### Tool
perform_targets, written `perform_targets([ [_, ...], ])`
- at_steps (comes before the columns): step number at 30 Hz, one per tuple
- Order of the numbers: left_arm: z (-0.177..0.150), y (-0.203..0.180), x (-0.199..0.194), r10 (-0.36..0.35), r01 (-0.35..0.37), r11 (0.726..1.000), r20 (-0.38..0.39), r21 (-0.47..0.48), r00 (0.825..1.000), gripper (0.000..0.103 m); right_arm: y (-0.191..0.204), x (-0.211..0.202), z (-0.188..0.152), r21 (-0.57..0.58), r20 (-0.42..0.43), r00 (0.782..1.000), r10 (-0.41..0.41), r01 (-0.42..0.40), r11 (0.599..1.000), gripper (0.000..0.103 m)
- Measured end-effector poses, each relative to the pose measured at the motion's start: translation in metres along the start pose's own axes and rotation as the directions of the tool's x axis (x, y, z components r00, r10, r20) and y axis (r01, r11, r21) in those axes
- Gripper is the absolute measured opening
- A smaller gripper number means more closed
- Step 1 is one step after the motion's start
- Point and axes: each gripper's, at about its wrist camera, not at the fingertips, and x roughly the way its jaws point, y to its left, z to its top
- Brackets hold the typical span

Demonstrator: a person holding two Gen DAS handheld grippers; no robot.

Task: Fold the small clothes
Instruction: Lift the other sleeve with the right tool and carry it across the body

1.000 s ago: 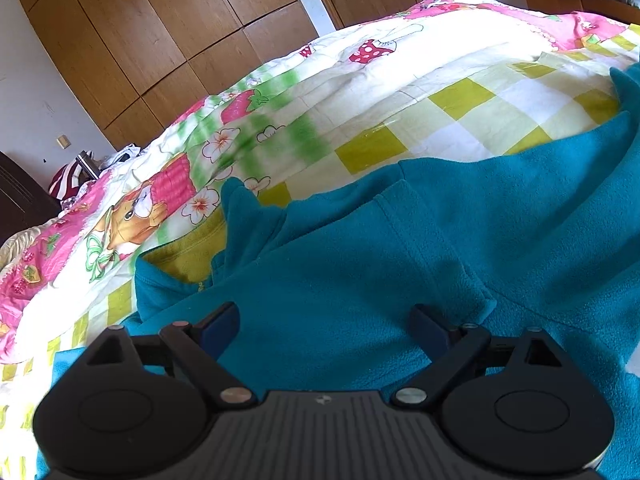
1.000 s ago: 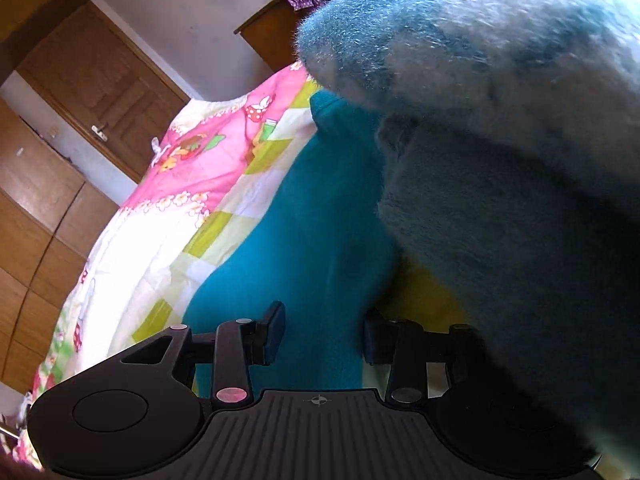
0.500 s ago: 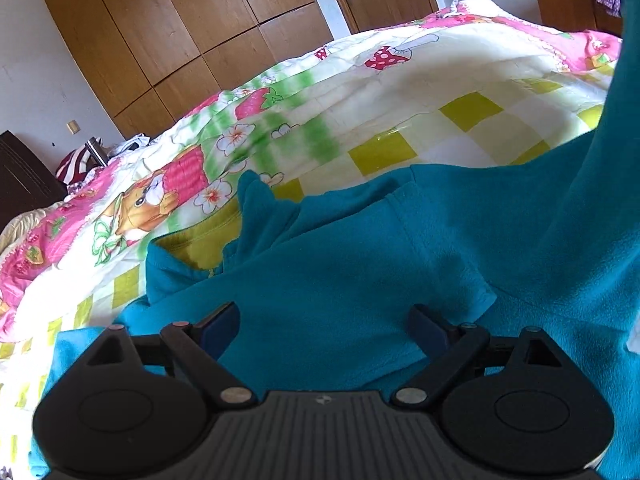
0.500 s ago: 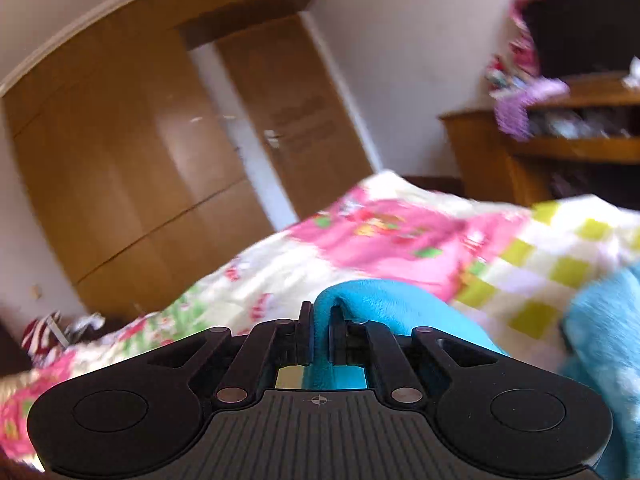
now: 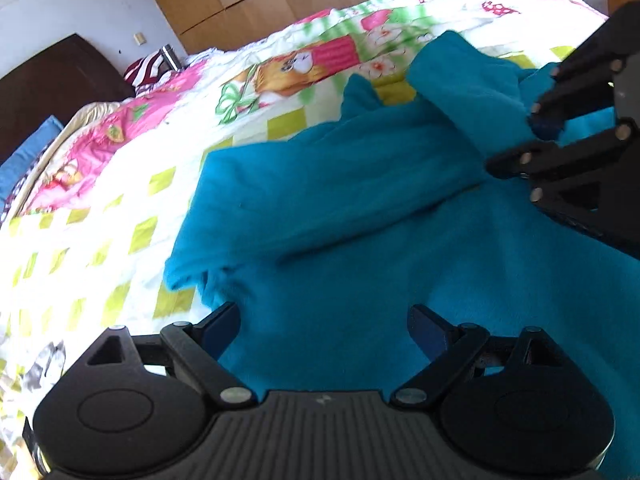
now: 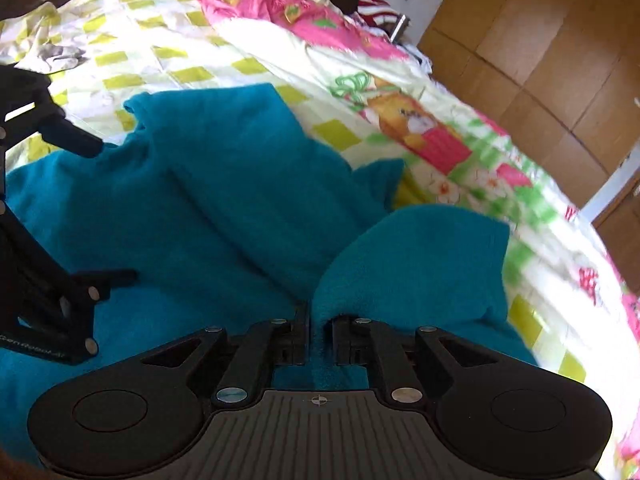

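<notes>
One big quilt point(image 5: 120, 184) with cartoon prints covers the bed, and on it lies the teal fleece garment point(image 5: 360, 216), spread and partly folded. Your right gripper point(image 6: 319, 330) pinches a fold of its fabric. Your left gripper point(image 5: 324, 332) stands wide apart over the cloth, holding nothing.

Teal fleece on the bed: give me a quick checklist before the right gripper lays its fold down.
1. Right gripper shut on the teal fleece: ok.
2. Held flap lifted over the garment's body: ok.
3. Left gripper open, fingers spread above the fleece, gripping nothing: ok.
4. Landing area free of the left gripper: not ok, it sits at the garment's near left in the right wrist view.
5. Fleece flat underneath: not ok, ridges and folds show.
6. Bedspread edge clearance: cannot tell.
</notes>
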Motion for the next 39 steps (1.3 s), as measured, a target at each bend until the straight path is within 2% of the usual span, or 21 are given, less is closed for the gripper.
perform_targets([
  [3,-0.004,0.0,0.0,-0.005,0.004,0.999,-0.02,-0.035,1.0,0.103,-0.014,-0.015,-0.006,0.086,-0.013,1.0,0.025,-0.023,0.996,0.019],
  [4,-0.003,-0.001,-0.002,-0.011,0.01,0.999,-0.017,-0.046,1.0,0.103,-0.026,-0.021,-0.009,0.134,-0.011,0.999,0.04,-0.038,0.99,0.027],
  [5,-0.002,-0.002,-0.003,-0.017,0.016,0.998,-0.014,-0.054,1.0,0.103,-0.038,-0.025,-0.012,0.207,-0.009,0.998,0.061,-0.058,0.977,0.034],
  [7,0.0,-0.005,-0.004,-0.03,0.029,0.998,-0.011,-0.061,0.999,0.103,-0.063,-0.026,-0.012,0.359,-0.007,0.994,0.105,-0.096,0.928,0.037],
  [11,0.005,-0.007,-0.009,-0.044,0.045,0.998,0.016,-0.054,0.999,0.103,-0.111,-0.004,-0.016,0.64,-0.009,0.996,0.091,-0.064,0.766,0.037],
  [12,0.006,-0.007,-0.01,-0.044,0.045,0.998,0.021,-0.053,0.999,0.103,-0.119,0.001,-0.017,0.681,-0.005,0.997,0.078,-0.053,0.73,0.037],
  [13,0.007,-0.006,-0.01,-0.043,0.044,0.998,0.027,-0.052,0.999,0.103,-0.128,0.006,-0.018,0.735,-0.002,0.998,0.069,-0.045,0.677,0.038],
  [14,0.008,-0.005,-0.011,-0.043,0.045,0.998,0.032,-0.052,0.999,0.103,-0.136,0.009,-0.021,0.779,0.012,0.997,0.081,-0.06,0.624,0.038],
  [15,0.009,-0.003,-0.011,-0.041,0.043,0.998,0.038,-0.055,0.998,0.103,-0.14,0.009,-0.021,0.806,0.023,0.995,0.094,-0.074,0.588,0.038],
  [16,0.011,-0.002,-0.012,-0.039,0.041,0.997,0.044,-0.058,0.998,0.103,-0.14,0.006,-0.02,0.808,0.037,0.994,0.106,-0.092,0.582,0.039],
  [19,0.015,0.003,-0.012,-0.036,0.04,0.997,0.062,-0.073,0.997,0.103,-0.123,-0.007,-0.01,0.742,0.07,0.979,0.19,-0.178,0.646,0.039],
  [22,0.019,0.006,-0.007,-0.035,0.041,0.996,0.067,-0.083,0.997,0.103,-0.108,-0.009,-0.003,0.678,0.062,0.939,0.337,-0.288,0.677,0.037],
  [23,0.019,0.008,-0.005,-0.031,0.037,0.996,0.067,-0.083,0.997,0.103,-0.105,-0.011,0.0,0.644,0.057,0.938,0.341,-0.296,0.706,0.037],
  [25,0.019,0.01,-0.003,-0.025,0.031,0.996,0.067,-0.086,0.997,0.103,-0.111,-0.013,0.002,0.619,0.05,0.96,0.276,-0.247,0.746,0.037],
  [26,0.019,0.011,-0.002,-0.025,0.03,0.996,0.067,-0.088,0.997,0.103,-0.121,-0.011,0.001,0.646,0.05,0.97,0.24,-0.215,0.733,0.037],
  [30,0.019,0.009,-0.001,-0.025,0.03,0.996,0.063,-0.086,0.998,0.103,-0.165,-0.001,-0.014,0.806,0.061,0.989,0.135,-0.129,0.577,0.037],
  [32,0.02,0.008,-0.001,-0.029,0.035,0.995,0.068,-0.089,0.997,0.103,-0.183,0.011,-0.023,0.862,0.001,0.999,0.039,-0.02,0.507,0.038],
  [33,0.021,0.008,-0.001,-0.031,0.037,0.995,0.07,-0.09,0.997,0.103,-0.188,0.02,-0.025,0.872,-0.043,0.999,0.018,0.028,0.489,0.039],
  [34,0.022,0.006,-0.001,-0.032,0.038,0.995,0.072,-0.089,0.997,0.103,-0.191,0.028,-0.029,0.88,-0.066,0.998,0.017,0.05,0.473,0.039],
  [36,0.023,0.004,-0.001,-0.032,0.039,0.995,0.082,-0.088,0.996,0.103,-0.196,0.046,-0.039,0.911,-0.078,0.995,0.062,0.046,0.409,0.039],
  [39,0.025,0.001,-0.002,-0.038,0.046,0.995,0.09,-0.093,0.995,0.103,-0.197,0.058,-0.049,0.949,-0.017,0.992,0.128,-0.024,0.314,0.039],
])
